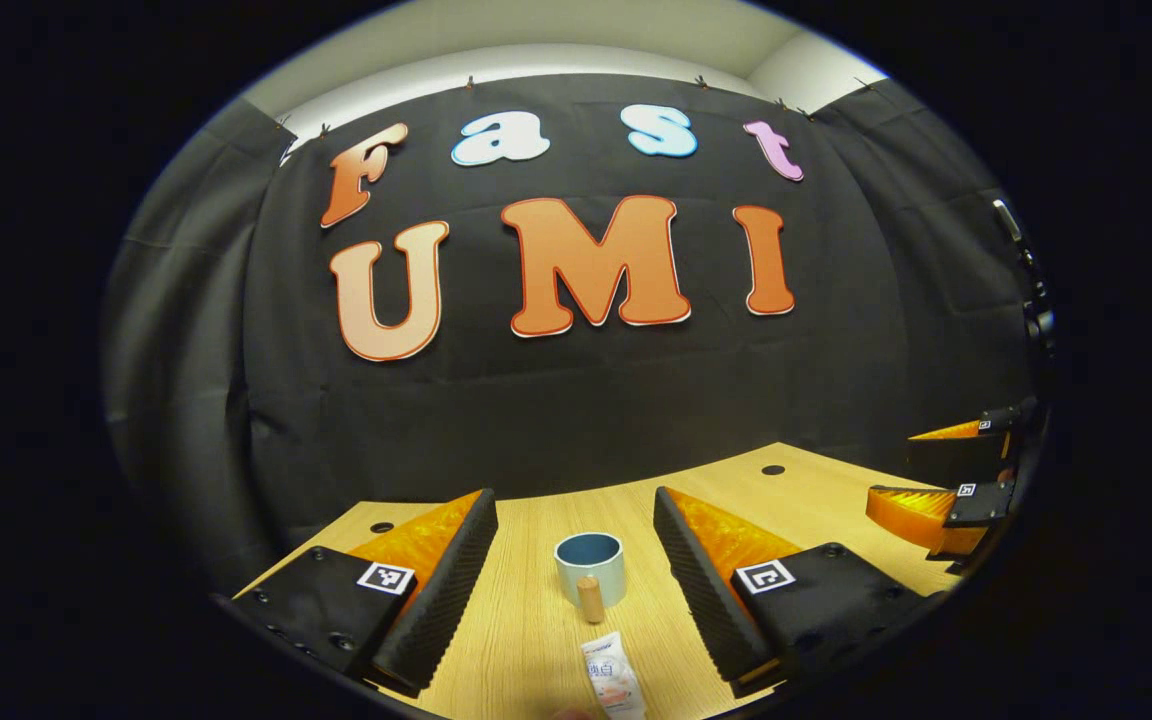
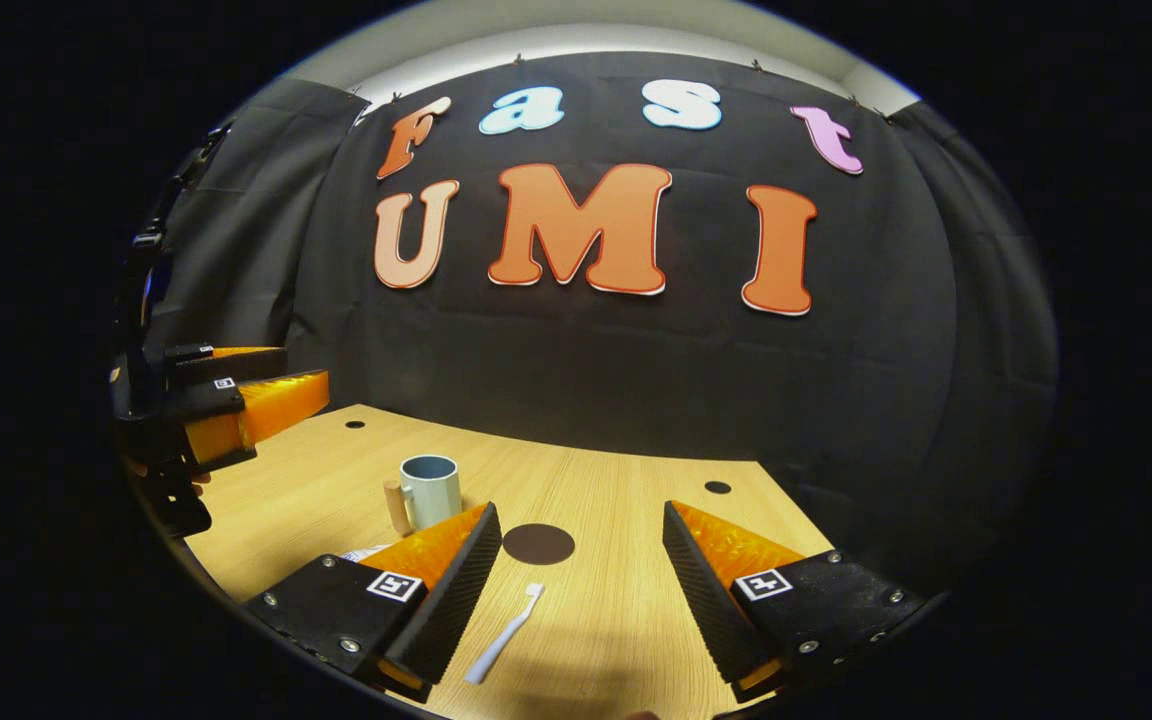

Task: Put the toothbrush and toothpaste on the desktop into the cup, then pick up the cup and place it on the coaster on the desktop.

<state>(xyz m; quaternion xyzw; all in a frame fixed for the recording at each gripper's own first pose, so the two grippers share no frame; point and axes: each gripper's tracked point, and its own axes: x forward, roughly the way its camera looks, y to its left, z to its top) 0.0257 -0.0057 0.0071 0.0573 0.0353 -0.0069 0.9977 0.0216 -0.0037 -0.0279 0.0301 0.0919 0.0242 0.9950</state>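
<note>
A pale cup (image 1: 589,568) with a blue inside and a wooden handle stands upright on the wooden desktop (image 1: 526,640), straight ahead between the fingers of my open left gripper (image 1: 574,497). Just nearer lies the white toothpaste tube (image 1: 613,678). In the right gripper view the cup (image 2: 431,490) stands left of centre. A round dark coaster (image 2: 538,544) lies to its right, and a white toothbrush (image 2: 506,632) lies flat below the coaster. My right gripper (image 2: 579,512) is open above the toothbrush and holds nothing. An edge of the toothpaste (image 2: 366,552) peeks out behind its left finger.
The right gripper (image 1: 941,470) hovers at the desktop's right edge in the left gripper view; the left gripper (image 2: 236,405) hovers at the left edge in the right gripper view. Small dark holes (image 2: 717,487) mark the desktop near the black cloth wall behind it.
</note>
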